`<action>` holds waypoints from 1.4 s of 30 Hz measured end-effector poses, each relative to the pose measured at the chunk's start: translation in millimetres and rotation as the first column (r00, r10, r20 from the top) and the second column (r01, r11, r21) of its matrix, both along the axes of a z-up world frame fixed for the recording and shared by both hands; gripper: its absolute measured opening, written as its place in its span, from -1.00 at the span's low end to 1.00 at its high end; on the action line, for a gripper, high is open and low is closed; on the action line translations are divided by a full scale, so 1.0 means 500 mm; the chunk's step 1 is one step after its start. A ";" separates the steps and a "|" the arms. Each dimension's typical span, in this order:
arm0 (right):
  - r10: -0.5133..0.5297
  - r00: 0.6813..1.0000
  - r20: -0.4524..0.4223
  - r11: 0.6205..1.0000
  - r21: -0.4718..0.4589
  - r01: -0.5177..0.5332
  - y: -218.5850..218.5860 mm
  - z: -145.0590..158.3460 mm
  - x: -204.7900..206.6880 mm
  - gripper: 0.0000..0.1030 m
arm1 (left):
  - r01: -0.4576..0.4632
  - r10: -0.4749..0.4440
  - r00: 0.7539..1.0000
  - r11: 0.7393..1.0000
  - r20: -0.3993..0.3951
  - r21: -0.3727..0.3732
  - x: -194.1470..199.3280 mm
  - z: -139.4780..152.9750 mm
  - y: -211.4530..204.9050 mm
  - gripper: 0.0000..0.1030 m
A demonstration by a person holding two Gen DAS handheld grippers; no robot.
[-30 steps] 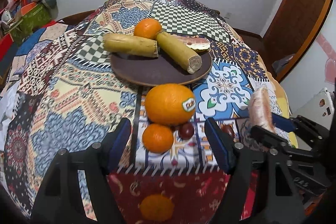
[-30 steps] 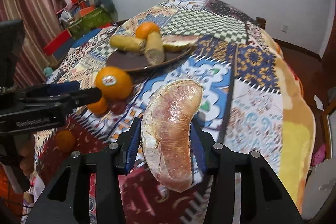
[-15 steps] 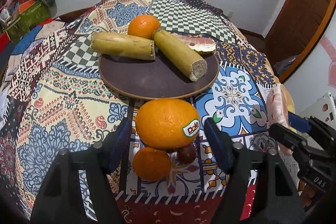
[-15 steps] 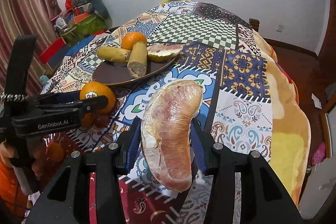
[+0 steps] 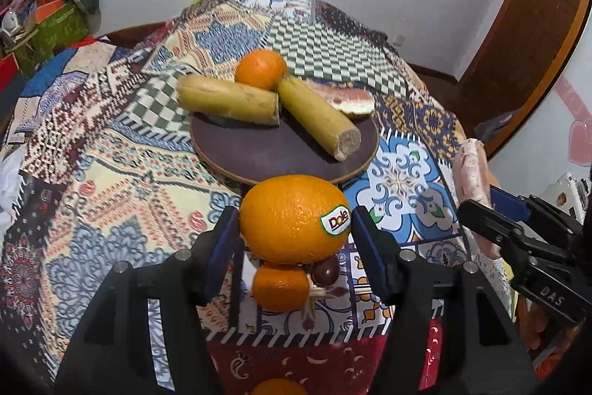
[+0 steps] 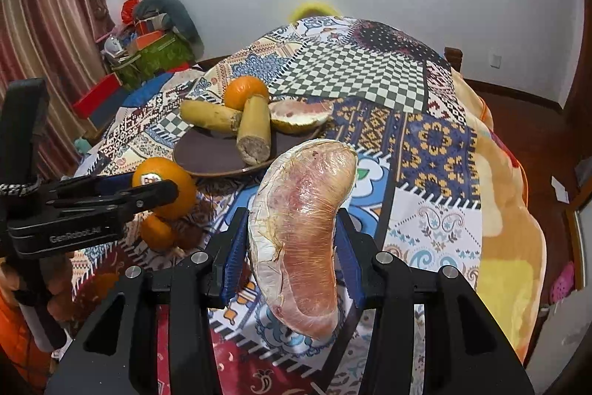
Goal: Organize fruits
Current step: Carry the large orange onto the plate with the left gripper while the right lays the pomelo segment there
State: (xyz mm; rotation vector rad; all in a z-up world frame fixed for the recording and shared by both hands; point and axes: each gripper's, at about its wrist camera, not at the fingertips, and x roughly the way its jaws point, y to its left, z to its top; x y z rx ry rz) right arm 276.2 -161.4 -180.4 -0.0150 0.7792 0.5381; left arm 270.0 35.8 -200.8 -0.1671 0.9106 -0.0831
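A large orange with a Dole sticker sits between the blue pads of my left gripper, which press on both its sides, just in front of the brown plate. On the plate lie two yellow cane pieces, a small orange and a pomelo slice. My right gripper is shut on a film-wrapped pomelo segment, held above the cloth to the right of the plate.
Under the large orange lie a small orange and a dark round fruit on the patchwork cloth; another orange sits at the near edge. Boxes and clutter stand at the far left.
My left gripper has moved forward around the large orange and its jaws have closed onto it. The right gripper keeps the pomelo segment in the same grip.
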 end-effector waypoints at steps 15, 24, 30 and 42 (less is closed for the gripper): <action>0.070 0.996 0.058 0.997 0.021 -0.072 0.098 0.042 0.043 -0.18 | -0.081 0.078 0.991 0.996 0.112 0.026 0.000 0.068 0.084 0.18; 0.132 0.987 0.090 0.991 -0.025 -0.130 0.180 0.047 0.086 -0.18 | -0.082 0.083 0.980 0.997 0.180 -0.010 0.026 0.104 0.130 -0.38; 0.140 0.988 0.066 0.990 -0.031 -0.138 0.188 0.031 0.103 -0.18 | -0.076 0.071 0.992 0.996 0.100 0.042 0.048 0.054 0.139 0.09; 0.148 0.988 0.035 0.988 -0.046 -0.146 0.188 0.012 0.116 -0.18 | -0.059 0.063 0.996 0.997 -0.070 0.052 0.072 -0.078 0.142 0.30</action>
